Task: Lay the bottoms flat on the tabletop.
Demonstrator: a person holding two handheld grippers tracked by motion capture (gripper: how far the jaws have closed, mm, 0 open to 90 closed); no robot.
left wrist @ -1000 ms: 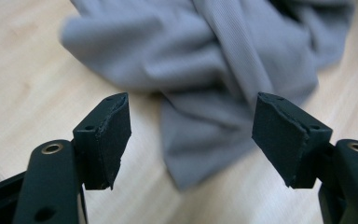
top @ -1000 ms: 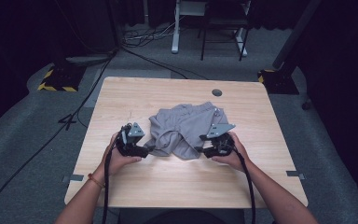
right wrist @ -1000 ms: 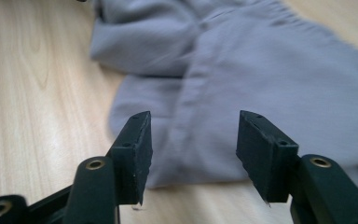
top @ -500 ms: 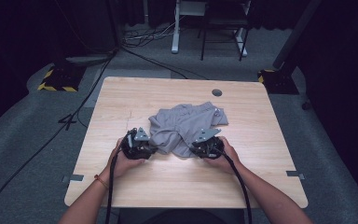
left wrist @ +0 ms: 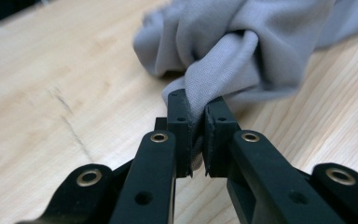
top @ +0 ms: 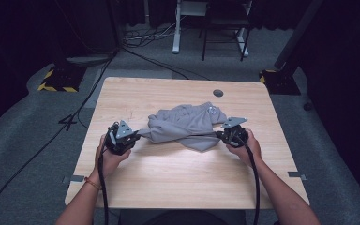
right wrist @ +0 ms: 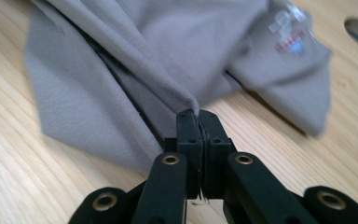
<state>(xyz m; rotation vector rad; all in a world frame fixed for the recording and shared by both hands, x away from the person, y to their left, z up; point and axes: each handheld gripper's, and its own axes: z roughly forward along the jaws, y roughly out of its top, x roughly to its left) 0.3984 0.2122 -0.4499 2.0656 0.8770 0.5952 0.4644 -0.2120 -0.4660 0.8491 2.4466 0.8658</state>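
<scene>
A crumpled grey garment (top: 185,124) lies in the middle of the wooden table (top: 178,173). My left gripper (top: 137,134) is at its left edge; its jaws have just been closing and now pinch a fold of the grey garment (left wrist: 223,60), the left gripper (left wrist: 196,105) tips clamped on cloth. My right gripper (top: 219,134) is at the garment's right side; its jaws have also just been closing and are shut on a ridge of the grey garment (right wrist: 135,56), seen at the right gripper (right wrist: 197,115) tips. A small printed logo (right wrist: 289,39) shows on the cloth.
A round cable hole (top: 218,93) sits near the table's far edge. Bare wood lies in front of the garment toward the person. Cables (top: 51,140), a white desk frame (top: 176,28) and a chair stand on the grey floor beyond.
Both grippers moved in on the garment's near edge, closed on the cloth, then drew apart to left and right. The garment is now stretched between them.
</scene>
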